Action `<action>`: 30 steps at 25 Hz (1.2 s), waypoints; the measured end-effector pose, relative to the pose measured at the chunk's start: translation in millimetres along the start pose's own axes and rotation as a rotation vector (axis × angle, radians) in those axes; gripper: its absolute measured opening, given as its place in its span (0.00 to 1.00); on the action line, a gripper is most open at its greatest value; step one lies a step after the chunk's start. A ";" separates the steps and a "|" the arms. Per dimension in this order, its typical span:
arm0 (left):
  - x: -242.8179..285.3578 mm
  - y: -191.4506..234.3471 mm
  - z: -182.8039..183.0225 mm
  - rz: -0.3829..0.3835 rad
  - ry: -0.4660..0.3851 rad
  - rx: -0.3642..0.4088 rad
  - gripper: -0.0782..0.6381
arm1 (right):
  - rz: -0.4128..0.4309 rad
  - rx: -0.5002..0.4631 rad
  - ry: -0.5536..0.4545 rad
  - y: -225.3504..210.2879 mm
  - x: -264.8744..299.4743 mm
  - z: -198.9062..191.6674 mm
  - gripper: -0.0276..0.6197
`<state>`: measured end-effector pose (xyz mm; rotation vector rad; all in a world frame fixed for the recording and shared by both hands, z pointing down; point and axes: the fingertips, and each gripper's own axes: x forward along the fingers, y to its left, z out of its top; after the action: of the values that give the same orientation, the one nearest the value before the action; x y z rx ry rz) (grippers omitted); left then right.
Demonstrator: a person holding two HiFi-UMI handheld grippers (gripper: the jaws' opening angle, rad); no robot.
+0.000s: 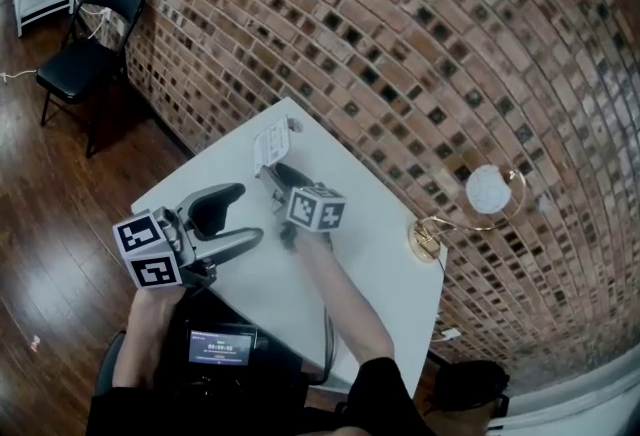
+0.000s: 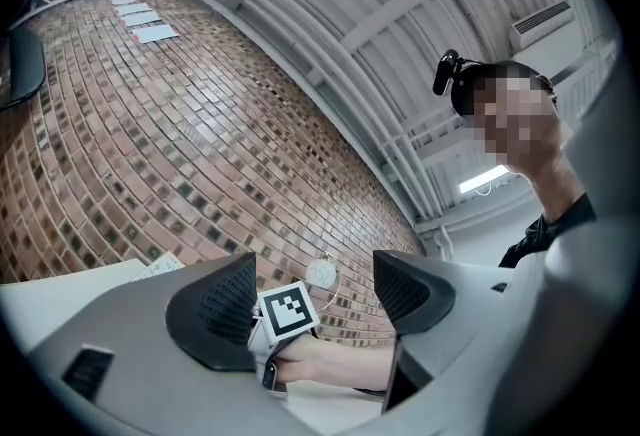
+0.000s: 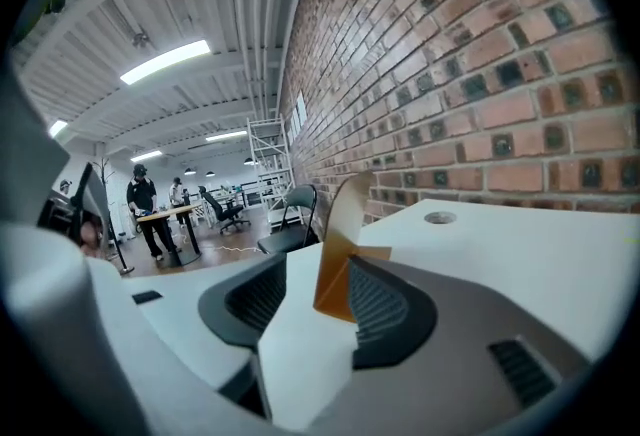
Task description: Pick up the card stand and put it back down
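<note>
Card stand [image 1: 271, 146]: stands upright near the far end of the white bench [image 1: 350, 254], close to the brick wall [image 1: 420, 44]. Shows amber and edge-on in the right gripper view.

Right gripper [image 1: 272, 171]: reaches low over the bench to the stand, fingers spread wide with the stand between them and nearer the right one. Not clamped; cannot tell whether that finger touches it.

Left gripper [image 1: 248, 214]: hovers tilted upward over the bench's near left side, well apart from the stand, fingers open and holding nothing.
</note>
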<state>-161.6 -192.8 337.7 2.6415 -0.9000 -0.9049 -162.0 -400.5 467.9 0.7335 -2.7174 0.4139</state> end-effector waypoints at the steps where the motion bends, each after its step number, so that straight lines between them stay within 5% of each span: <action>1: -0.5 0.1 0.4 -0.001 0.000 0.001 0.61 | -0.012 0.006 0.001 -3.0 4.8 1.5 0.38; 15: -8.1 4.0 -3.3 0.010 0.003 -0.019 0.61 | -0.016 -0.021 0.040 -0.2 40.6 10.8 0.37; 24: -9.1 7.1 -9.1 0.013 0.009 -0.033 0.61 | 0.029 0.024 0.017 -4.1 31.2 9.7 0.09; 30: -5.9 4.5 -12.0 0.008 0.021 -0.033 0.61 | 0.141 0.086 -0.028 2.6 14.1 10.2 0.09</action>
<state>-160.2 -192.8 351.8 2.6127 -0.8821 -0.8805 -177.1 -408.1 463.1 0.5743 -2.8027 0.5597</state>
